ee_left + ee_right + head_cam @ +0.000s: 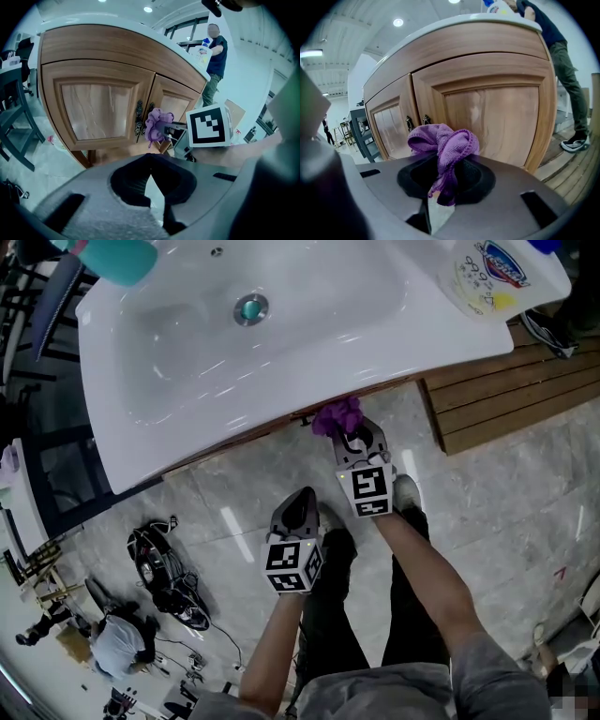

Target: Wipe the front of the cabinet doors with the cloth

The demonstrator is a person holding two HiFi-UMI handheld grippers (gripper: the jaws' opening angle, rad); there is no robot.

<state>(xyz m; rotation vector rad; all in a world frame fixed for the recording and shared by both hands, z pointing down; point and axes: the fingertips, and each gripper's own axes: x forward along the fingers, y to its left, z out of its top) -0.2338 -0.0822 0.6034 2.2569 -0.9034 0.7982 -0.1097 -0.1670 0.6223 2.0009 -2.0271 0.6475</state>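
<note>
Right claw (444, 186) is squeezed tight on the purple cloth (443, 139). The cloth sticks out of its tips in a bunch. It is close to the wooden cabinet doors (497, 117), by the little dark handles (416, 123) where the two doors meet. I cannot tell if it touches the wood. Left claw (150, 180) has its tips together with nothing in them. It is nearer the person, to the left, away from the doors.

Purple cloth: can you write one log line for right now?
right gripper: shut on purple cloth | purple cloth: close to cabinet doors, contact unclear | left gripper: shut, empty, farther from doors
</note>
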